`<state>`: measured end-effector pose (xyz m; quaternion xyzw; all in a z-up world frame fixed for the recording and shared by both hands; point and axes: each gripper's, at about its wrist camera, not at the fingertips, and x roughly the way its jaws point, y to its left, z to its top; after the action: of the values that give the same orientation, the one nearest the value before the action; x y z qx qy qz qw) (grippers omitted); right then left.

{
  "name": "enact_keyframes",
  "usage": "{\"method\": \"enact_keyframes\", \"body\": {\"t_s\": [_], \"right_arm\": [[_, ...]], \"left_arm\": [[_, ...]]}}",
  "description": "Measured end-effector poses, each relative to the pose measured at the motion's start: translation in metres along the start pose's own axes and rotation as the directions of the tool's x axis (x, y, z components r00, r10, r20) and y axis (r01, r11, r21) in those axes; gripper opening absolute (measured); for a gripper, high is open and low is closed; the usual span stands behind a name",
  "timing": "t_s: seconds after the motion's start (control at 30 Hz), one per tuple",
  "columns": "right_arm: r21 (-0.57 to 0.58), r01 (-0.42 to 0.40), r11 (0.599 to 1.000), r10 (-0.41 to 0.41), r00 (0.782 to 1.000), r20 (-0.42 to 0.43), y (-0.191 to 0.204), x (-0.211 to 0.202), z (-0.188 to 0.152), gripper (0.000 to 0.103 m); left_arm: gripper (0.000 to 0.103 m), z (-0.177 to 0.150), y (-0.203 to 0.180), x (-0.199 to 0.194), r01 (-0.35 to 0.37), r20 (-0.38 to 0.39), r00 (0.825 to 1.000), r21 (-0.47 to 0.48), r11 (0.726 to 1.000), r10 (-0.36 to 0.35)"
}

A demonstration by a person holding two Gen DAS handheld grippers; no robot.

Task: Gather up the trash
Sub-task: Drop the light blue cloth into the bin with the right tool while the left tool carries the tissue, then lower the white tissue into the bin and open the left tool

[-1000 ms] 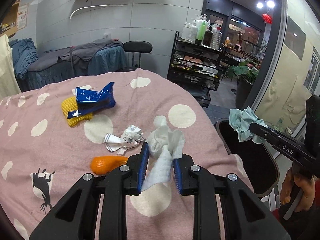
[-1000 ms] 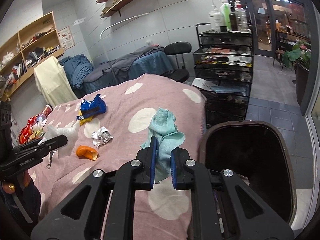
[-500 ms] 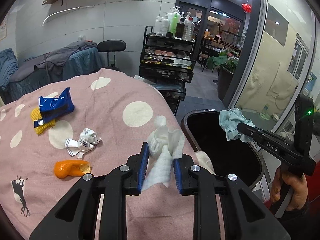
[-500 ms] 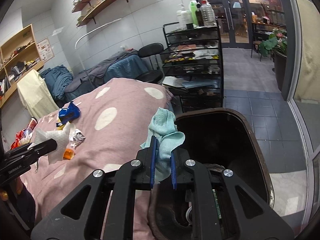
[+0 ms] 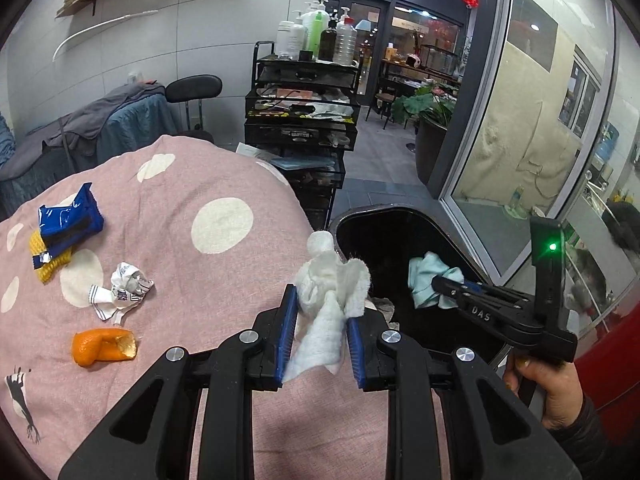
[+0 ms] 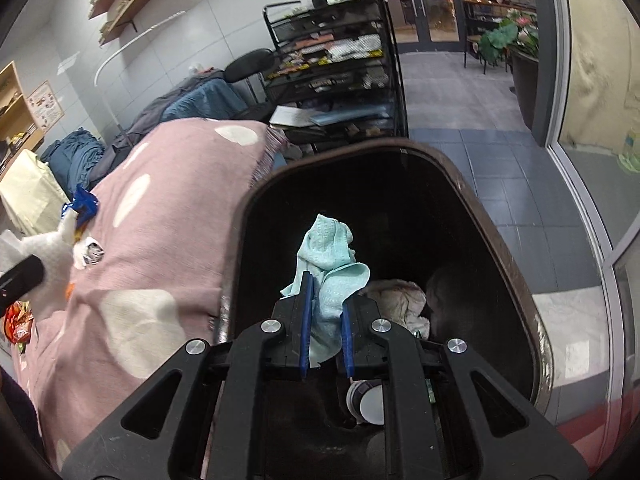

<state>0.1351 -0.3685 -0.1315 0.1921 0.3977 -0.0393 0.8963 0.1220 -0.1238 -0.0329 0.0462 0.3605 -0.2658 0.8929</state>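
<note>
My left gripper (image 5: 320,304) is shut on a white wadded tissue (image 5: 334,280), held over the edge of the pink spotted bed (image 5: 180,184) beside the black trash bin (image 5: 384,212). My right gripper (image 6: 327,288) hangs over the bin's mouth (image 6: 480,208). Its jaws are opening, and a teal cloth (image 6: 326,244) still stands upright between the pads. On the bed lie an orange peel (image 5: 102,346), a crumpled wrapper (image 5: 126,286), a blue packet (image 5: 68,220) and yellow mesh (image 5: 50,262).
Crumpled pale trash (image 6: 396,300) lies at the bin's bottom. A black wire cart (image 5: 304,120) with bottles stands behind the bed's end, a stool (image 5: 192,88) left of it. A glass wall (image 5: 520,140) runs along the right. A hand (image 5: 556,392) holds the right gripper.
Both grippers swung from over the bed toward the bin. The right one dropped down over the bin's mouth and its jaws now stand slightly wider around the teal cloth.
</note>
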Motion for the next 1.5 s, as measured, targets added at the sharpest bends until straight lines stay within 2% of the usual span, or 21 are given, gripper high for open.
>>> {"method": "enact_keyframes", "body": {"t_s": [0.03, 0.07, 0.1, 0.13, 0.4, 0.67, 1.23, 1.3, 1.37, 1.43, 1.5], "right_arm": [[0.013, -0.001, 1.0, 0.002, 1.0, -0.003, -0.002, 0.001, -0.002, 0.043], [0.025, -0.003, 1.0, 0.003, 1.0, 0.001, -0.004, 0.001, -0.004, 0.056], [0.033, 0.004, 0.999, -0.005, 1.0, 0.021, -0.006, -0.001, -0.005, 0.076], [0.031, 0.011, 0.999, -0.012, 1.0, 0.028, -0.006, -0.002, -0.006, 0.08], [0.061, 0.035, 0.998, -0.041, 0.994, 0.1, -0.016, -0.019, -0.002, 0.088], [0.113, 0.079, 0.99, -0.098, 0.98, 0.175, -0.032, -0.043, 0.007, 0.09], [0.173, 0.112, 0.979, -0.147, 0.967, 0.209, -0.057, -0.064, 0.011, 0.091], [0.177, 0.114, 0.978, -0.15, 0.966, 0.21, -0.059, -0.065, 0.01, 0.091], [0.182, 0.118, 0.976, -0.156, 0.965, 0.21, -0.061, -0.066, 0.01, 0.092], [0.186, 0.119, 0.975, -0.158, 0.965, 0.211, -0.063, -0.066, 0.01, 0.093], [0.189, 0.122, 0.974, -0.161, 0.964, 0.211, -0.064, -0.066, 0.01, 0.094]], "left_arm": [[0.024, 0.0, -0.001, 0.001, 0.002, -0.003, 1.0, 0.003, 1.0, -0.002], [0.024, -0.001, -0.003, 0.002, 0.003, -0.004, 1.0, 0.005, 1.0, -0.003], [0.024, -0.001, -0.003, 0.003, 0.003, -0.006, 1.0, 0.008, 1.0, -0.003], [0.024, -0.001, -0.005, 0.003, 0.002, -0.007, 1.0, 0.011, 1.0, -0.002], [0.024, 0.006, -0.024, 0.01, 0.028, -0.013, 1.0, 0.054, 0.998, -0.027], [0.024, 0.015, -0.051, 0.029, 0.075, -0.051, 0.996, 0.111, 0.991, -0.069], [0.027, 0.022, -0.099, 0.067, 0.086, -0.112, 0.992, 0.252, 0.964, -0.059], [0.034, 0.021, -0.103, 0.072, 0.086, -0.125, 0.991, 0.271, 0.959, -0.054], [0.061, 0.019, -0.106, 0.074, 0.083, -0.128, 0.991, 0.28, 0.956, -0.048], [0.072, 0.016, -0.107, 0.074, 0.084, -0.121, 0.991, 0.289, 0.954, -0.05], [0.077, 0.013, -0.109, 0.075, 0.073, -0.116, 0.993, 0.308, 0.949, -0.039]]}}
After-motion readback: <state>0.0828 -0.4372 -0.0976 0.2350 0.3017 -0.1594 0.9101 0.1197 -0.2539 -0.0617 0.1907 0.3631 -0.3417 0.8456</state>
